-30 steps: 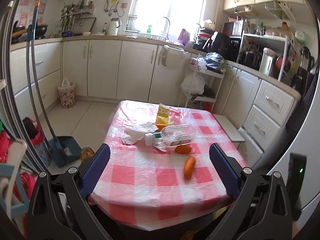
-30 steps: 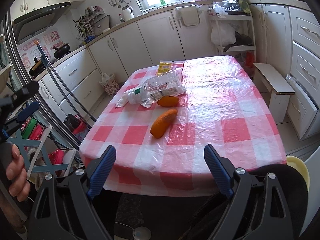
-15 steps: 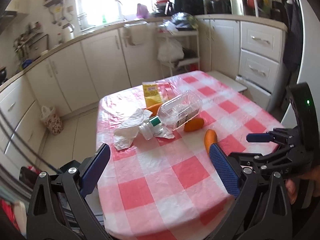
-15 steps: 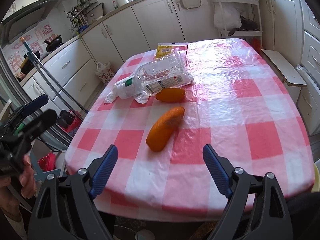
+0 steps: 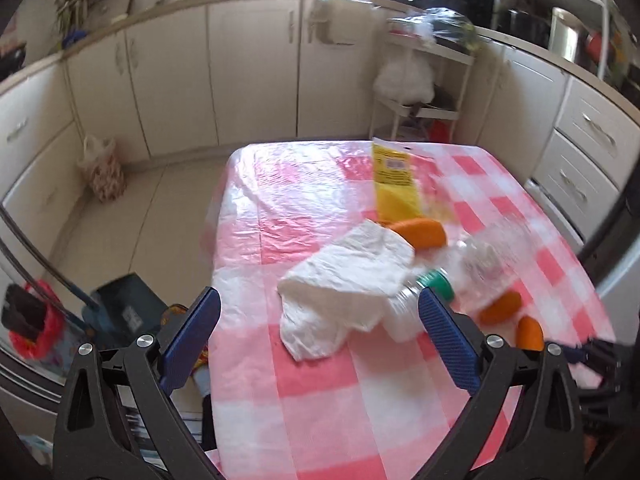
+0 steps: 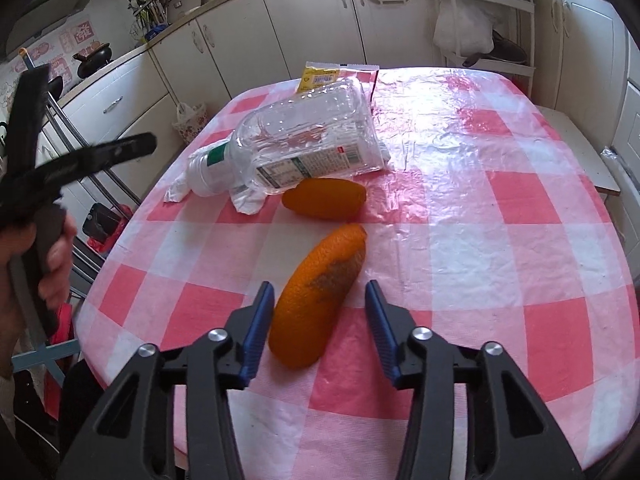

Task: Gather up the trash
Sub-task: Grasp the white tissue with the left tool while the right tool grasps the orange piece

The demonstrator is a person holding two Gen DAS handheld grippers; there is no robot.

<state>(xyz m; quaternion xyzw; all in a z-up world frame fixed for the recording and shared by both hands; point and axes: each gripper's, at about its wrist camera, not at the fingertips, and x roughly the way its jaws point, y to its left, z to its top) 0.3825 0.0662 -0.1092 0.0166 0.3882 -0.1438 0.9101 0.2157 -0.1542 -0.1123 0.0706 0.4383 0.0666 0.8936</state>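
Three orange peels (image 6: 318,296), one bottle (image 6: 296,144), one tissue (image 5: 344,284); both tools (image 6: 320,320) (image 5: 320,336) apart.

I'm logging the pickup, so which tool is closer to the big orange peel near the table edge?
Right. The right tool is open with the peel between its fingers. The left tool is open over the crumpled tissue, with the peel off to its right.

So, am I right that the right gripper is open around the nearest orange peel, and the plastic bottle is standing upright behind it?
Not quite. In the right wrist view the right gripper is indeed open around the nearest orange peel, but the plastic bottle behind it lies on its side on the checked tablecloth, not upright.
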